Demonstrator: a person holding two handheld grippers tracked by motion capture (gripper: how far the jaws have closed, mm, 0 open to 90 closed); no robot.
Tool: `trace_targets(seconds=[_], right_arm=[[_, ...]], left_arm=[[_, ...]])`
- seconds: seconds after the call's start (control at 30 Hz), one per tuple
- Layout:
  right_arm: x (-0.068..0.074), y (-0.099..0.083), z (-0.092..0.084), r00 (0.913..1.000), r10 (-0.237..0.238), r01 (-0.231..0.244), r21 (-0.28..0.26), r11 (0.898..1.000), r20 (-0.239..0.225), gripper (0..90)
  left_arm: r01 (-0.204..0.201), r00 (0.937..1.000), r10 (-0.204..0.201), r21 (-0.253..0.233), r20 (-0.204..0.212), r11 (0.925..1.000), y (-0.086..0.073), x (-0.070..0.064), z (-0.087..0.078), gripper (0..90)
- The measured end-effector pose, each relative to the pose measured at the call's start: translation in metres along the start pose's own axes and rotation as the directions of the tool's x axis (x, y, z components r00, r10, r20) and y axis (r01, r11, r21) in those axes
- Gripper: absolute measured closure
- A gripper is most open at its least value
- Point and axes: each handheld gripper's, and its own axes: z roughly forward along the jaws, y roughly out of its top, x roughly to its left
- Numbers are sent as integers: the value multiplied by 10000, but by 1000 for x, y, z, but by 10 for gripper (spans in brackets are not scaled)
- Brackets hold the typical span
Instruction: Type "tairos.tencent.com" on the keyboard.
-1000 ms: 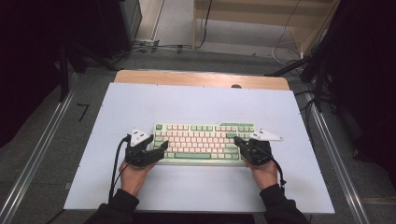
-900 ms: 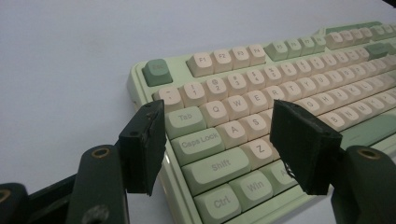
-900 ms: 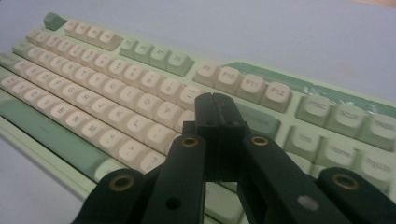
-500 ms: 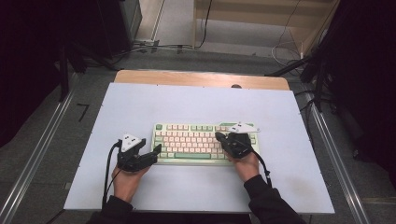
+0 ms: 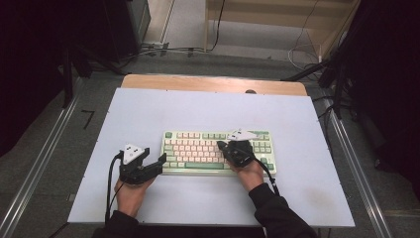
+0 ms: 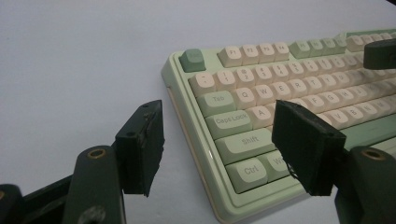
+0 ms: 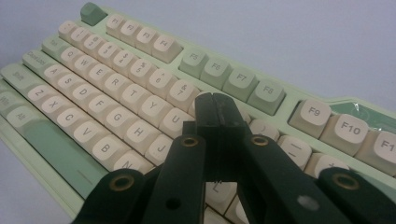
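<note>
Our right gripper (image 5: 233, 147), jaws pressed together, has its tip down among the right-hand keys of the green keyboard (image 5: 198, 151) at the tabletop's (image 5: 148, 114) centre; typing looks underway. Our left gripper (image 5: 157, 161), jaws apart, waits lower left, empty.

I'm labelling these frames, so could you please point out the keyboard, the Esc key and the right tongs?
keyboard (image 5: 195, 166): high view, space bar.
Esc key (image 6: 192, 59): left gripper view, key top.
right tongs (image 7: 217, 108): right gripper view, shut tips.
</note>
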Motion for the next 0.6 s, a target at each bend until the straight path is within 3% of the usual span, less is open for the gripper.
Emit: trace_targets(seconds=[0.6], right_arm=[[7, 0, 11, 9999, -162, 159, 441, 9989, 58, 876]], left_arm=[[-14, 10000, 14, 24, 48, 10000, 0, 0, 1, 347]])
